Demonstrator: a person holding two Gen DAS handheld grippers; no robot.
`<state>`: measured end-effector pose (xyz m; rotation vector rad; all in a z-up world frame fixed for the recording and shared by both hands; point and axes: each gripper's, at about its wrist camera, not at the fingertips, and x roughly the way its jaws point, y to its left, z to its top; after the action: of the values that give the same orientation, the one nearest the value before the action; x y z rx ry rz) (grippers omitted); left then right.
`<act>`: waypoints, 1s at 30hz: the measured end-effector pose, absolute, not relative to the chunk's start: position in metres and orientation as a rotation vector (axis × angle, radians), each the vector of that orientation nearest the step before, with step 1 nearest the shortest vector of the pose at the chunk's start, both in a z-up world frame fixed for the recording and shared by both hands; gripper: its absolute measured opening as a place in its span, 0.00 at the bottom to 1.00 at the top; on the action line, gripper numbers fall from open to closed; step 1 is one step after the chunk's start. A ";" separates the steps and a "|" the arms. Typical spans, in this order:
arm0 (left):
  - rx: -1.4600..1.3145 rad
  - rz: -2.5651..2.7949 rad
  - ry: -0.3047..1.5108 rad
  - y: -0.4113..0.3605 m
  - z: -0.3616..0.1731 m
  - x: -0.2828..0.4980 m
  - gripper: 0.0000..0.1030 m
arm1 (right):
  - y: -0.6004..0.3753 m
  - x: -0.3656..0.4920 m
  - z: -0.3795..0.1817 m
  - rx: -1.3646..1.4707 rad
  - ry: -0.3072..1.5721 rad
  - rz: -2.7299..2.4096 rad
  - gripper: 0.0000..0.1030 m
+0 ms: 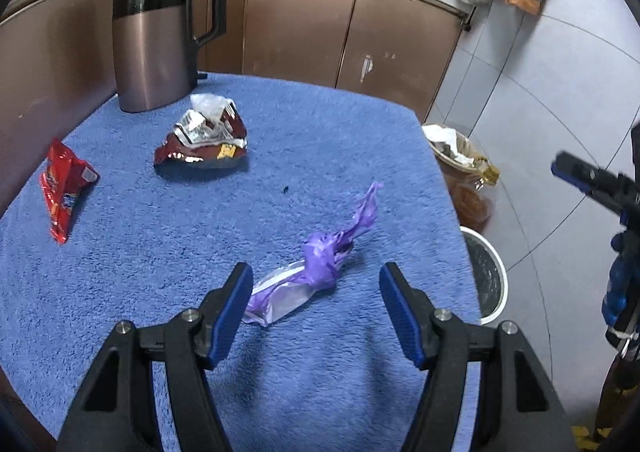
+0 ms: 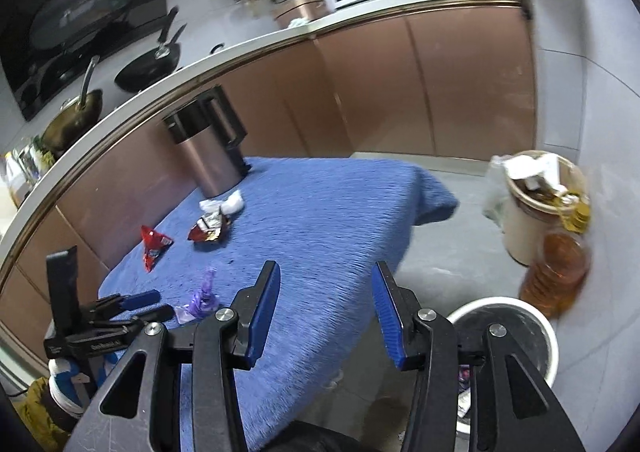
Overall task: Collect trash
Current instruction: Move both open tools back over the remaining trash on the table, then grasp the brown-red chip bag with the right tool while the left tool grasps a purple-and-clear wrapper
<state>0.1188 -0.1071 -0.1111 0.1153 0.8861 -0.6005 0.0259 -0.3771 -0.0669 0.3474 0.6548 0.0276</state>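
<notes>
A twisted purple wrapper (image 1: 320, 272) (image 2: 200, 300) lies on the blue towel (image 1: 160, 252) near its right edge. My left gripper (image 1: 316, 272) (image 2: 148, 306) hovers over it, open, with the wrapper between the fingers and no pad pressing on it. Farther back lie a crumpled brown wrapper (image 1: 200, 144) (image 2: 210, 230) with white tissue and a red wrapper (image 1: 62, 188) (image 2: 154, 244). My right gripper (image 2: 326, 270) (image 1: 572, 176) is open and empty, over the table's corner. A white bin (image 2: 500, 302) (image 1: 502, 284) stands on the floor beside the table.
A metal kettle (image 1: 156, 44) (image 2: 212, 156) stands at the towel's far left corner. On the floor to the right stand a full beige bin (image 2: 520, 228) (image 1: 452, 140) and an oil bottle (image 2: 560, 272). Brown cabinets (image 1: 320, 24) run behind the table.
</notes>
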 end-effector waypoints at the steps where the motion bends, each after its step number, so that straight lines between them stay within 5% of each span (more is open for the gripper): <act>1: 0.124 -0.605 0.889 -0.110 -0.114 0.119 0.62 | -0.373 0.032 -0.068 0.342 0.660 0.036 0.45; 12: 0.194 -0.625 0.925 -0.137 -0.143 0.145 0.61 | -0.327 0.109 -0.088 0.279 0.742 0.152 0.46; 15: 0.173 -0.601 0.952 -0.130 -0.151 0.155 0.44 | -0.315 0.131 -0.094 0.271 0.763 0.191 0.46; 18: 0.114 -0.589 0.954 -0.117 -0.149 0.164 0.38 | -0.299 0.155 -0.102 0.260 0.789 0.235 0.46; 30: -0.182 -0.433 0.936 -0.042 -0.155 0.193 0.30 | -0.223 0.264 -0.146 0.322 0.889 0.418 0.46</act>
<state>0.1927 -0.0416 -0.1553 -0.1825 0.9356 -0.4329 0.2642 -0.2225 -0.1463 0.3219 0.8891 0.4184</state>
